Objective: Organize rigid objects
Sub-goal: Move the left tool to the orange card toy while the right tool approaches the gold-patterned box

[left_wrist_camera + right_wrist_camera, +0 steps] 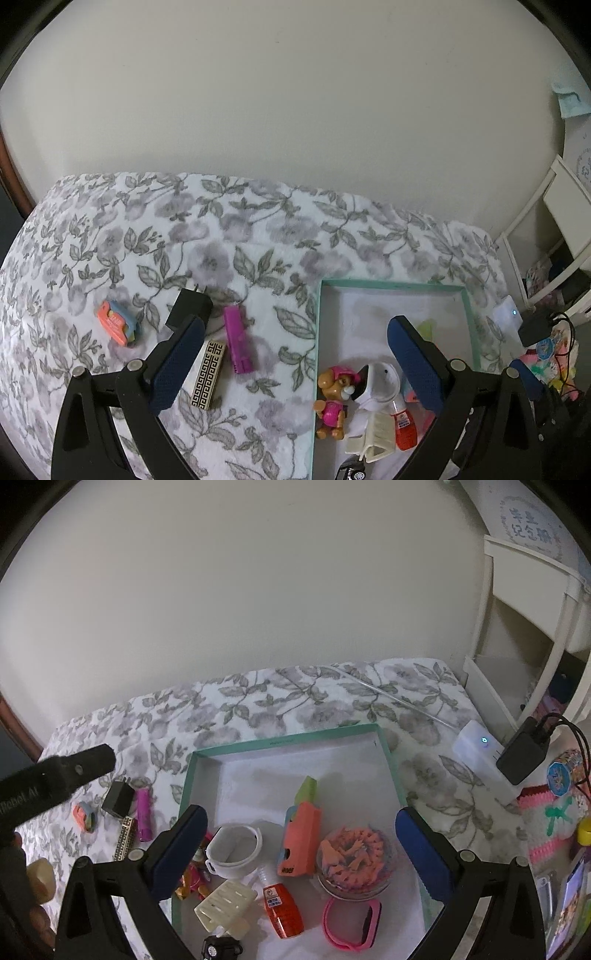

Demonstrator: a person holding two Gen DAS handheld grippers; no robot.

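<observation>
A teal-rimmed box (320, 332) (186, 786) lies on the flowered bed. It holds a toy puppy (332, 402), a white cup (234, 851), a cream hair clip (225, 908), an orange bottle (282, 908), an orange carrot toy (301, 843), a bowl of orange pieces (354, 856) and a pink band (351, 923). Left of the box lie a purple stick (238, 339) (144, 814), a patterned gold-black box (208, 373), a black plug adapter (190, 306) (118, 799) and an orange eraser (118, 323). My left gripper (295, 369) is open and empty above the box's left edge. My right gripper (301, 849) is open and empty above the box.
A white power strip (480, 749) with a black charger (524, 753) lies at the bed's right edge. A white shelf (517, 627) stands at the right. Colourful toys (561, 812) sit at the far right. The wall is behind the bed.
</observation>
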